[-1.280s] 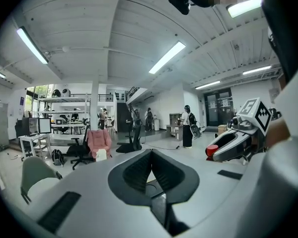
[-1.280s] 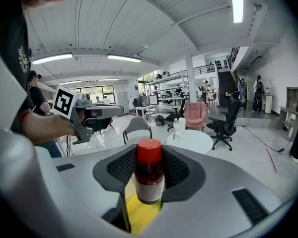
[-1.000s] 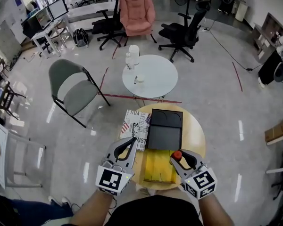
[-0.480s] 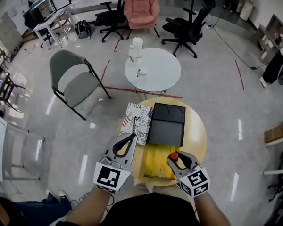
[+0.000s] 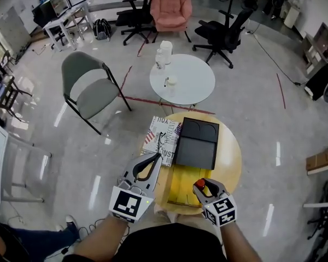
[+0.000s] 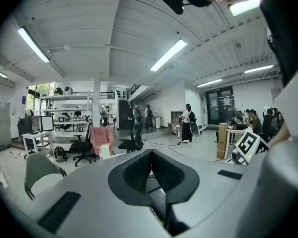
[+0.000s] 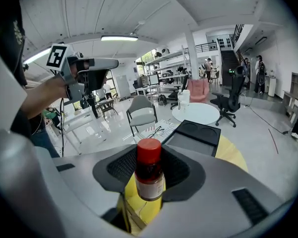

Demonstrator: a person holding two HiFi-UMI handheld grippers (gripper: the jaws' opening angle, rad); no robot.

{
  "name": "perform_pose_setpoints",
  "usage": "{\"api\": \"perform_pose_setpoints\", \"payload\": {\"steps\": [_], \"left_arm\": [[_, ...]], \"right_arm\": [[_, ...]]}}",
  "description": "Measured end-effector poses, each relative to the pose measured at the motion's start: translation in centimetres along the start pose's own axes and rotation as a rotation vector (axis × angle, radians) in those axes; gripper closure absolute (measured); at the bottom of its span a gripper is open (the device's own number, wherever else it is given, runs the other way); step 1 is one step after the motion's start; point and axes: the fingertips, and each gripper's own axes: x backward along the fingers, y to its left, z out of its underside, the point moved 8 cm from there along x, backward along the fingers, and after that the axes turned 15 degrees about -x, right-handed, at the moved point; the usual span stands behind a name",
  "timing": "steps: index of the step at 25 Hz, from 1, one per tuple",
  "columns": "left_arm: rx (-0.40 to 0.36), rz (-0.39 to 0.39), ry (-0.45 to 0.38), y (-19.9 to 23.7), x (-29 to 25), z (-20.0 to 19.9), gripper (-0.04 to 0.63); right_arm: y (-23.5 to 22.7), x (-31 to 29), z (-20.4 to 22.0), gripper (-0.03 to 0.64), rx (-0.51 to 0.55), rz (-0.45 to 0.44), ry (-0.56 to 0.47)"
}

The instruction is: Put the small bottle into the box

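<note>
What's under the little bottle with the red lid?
A yellow box lies below the small bottle, which the right hand-held gripper holds over it. The bottle and gripper cover most of the box, so what's inside it cannot be seen.

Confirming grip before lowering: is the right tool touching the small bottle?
Touching. In the right gripper view the right tool is shut on the small bottle, jaws against both its sides.
</note>
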Motion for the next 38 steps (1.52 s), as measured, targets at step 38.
{"api": "perform_pose_setpoints", "payload": {"steps": [38], "left_arm": [[-0.027, 0.002, 0.055, 0.5, 1.6, 1.2, 0.578]], "right_arm": [[-3.8, -7.4, 9.8, 0.460, -0.015, 0.115, 0.273]]}}
